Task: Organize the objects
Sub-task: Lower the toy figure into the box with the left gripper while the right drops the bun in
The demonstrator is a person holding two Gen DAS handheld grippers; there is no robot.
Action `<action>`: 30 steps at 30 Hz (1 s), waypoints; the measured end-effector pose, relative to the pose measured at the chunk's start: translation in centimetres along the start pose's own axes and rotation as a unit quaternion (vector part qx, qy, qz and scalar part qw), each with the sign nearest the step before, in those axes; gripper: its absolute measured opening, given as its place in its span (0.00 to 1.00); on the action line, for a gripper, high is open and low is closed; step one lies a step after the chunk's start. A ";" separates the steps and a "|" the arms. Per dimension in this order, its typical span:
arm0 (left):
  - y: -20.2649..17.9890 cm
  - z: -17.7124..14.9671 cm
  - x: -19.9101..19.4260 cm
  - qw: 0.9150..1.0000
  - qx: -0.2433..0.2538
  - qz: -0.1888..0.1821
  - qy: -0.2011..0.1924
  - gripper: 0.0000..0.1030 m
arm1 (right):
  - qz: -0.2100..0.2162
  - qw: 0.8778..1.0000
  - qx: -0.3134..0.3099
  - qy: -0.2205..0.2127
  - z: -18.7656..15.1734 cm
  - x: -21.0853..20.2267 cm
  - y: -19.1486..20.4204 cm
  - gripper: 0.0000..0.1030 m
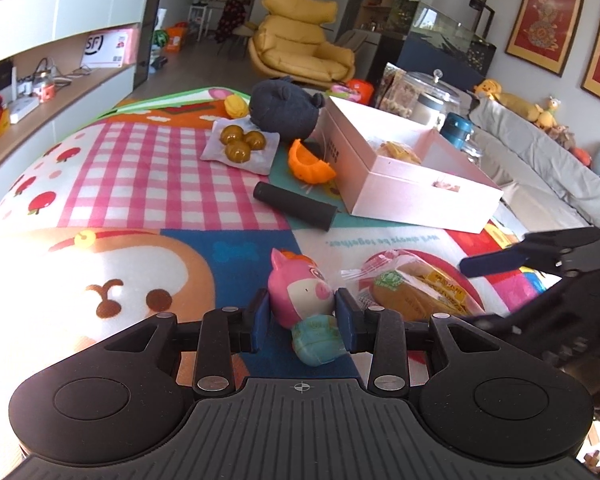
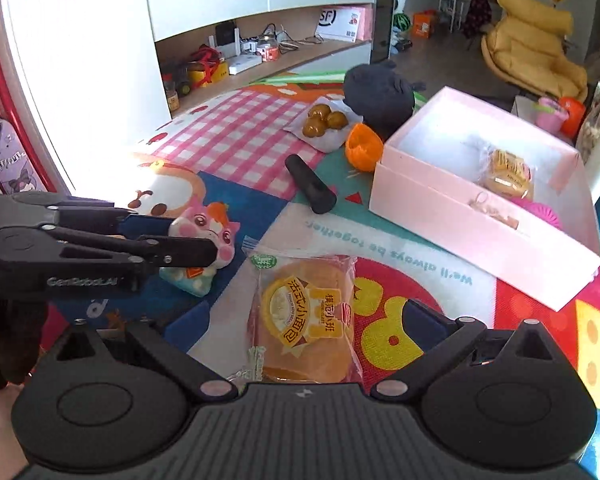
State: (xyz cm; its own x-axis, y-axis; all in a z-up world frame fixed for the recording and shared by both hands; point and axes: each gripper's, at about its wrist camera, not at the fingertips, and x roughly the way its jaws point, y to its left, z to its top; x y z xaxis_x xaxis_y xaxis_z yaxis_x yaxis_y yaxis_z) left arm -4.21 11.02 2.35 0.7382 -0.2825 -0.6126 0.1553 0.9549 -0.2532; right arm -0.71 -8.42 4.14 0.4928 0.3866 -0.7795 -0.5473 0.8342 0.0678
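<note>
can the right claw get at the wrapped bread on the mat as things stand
Probably yes. The right claw stands open, its fingers either side of the wrapped bread, nothing lying on top. The left claw is off to one side, shut on the pink pig toy.

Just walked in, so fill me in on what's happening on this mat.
A person is tidying toys and snacks with two handheld grippers. The left gripper is shut on a pink pig toy. The right gripper hangs with jaws wide open over a wrapped bun. The pink box already holds another bun.
</note>
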 end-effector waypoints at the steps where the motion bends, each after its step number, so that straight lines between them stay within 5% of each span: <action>1: 0.0 0.0 0.0 1.000 0.000 0.001 0.001 0.38 | 0.007 1.000 0.019 0.012 0.1 0.7 -0.5 0.84; 2: 0.0 -0.1 -0.1 1.000 0.000 0.003 0.002 0.38 | 0.018 0.999 0.035 0.024 0.1 1.1 -0.9 0.69; 5: -0.3 0.0 -0.2 1.000 0.003 0.009 0.004 0.38 | 0.025 0.999 0.039 0.020 -0.1 0.8 -1.0 0.52; 14: -3.6 0.8 -1.6 0.998 0.066 0.004 -0.001 0.36 | 0.027 0.998 0.023 -0.050 -2.1 -5.8 -1.8 0.52; 20: -7.9 8.7 -1.4 0.993 0.094 -0.024 -0.069 0.37 | -0.012 0.995 0.010 -0.099 -3.3 -7.9 -3.0 0.52; 23: -10.1 13.3 1.1 0.991 0.084 -0.042 -0.098 0.38 | -0.008 0.993 0.024 -0.113 -3.4 -8.1 -3.9 0.52; 26: -10.5 15.8 6.7 0.991 0.060 -0.103 -0.066 0.42 | -0.011 0.992 0.035 -0.124 -3.6 -8.1 -4.5 0.52; 30: -10.3 14.9 12.4 0.997 0.057 -0.028 -0.041 0.38 | -0.026 0.991 0.045 -0.124 -3.9 -8.0 -5.5 0.52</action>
State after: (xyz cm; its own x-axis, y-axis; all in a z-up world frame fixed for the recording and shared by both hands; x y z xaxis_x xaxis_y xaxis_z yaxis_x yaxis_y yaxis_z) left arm 13.09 -0.93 8.48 0.7762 -0.3319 -0.5361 0.2676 0.9433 -0.1966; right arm -4.27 -17.61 7.54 0.6762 0.4178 -0.6069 -0.4601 0.8828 0.0951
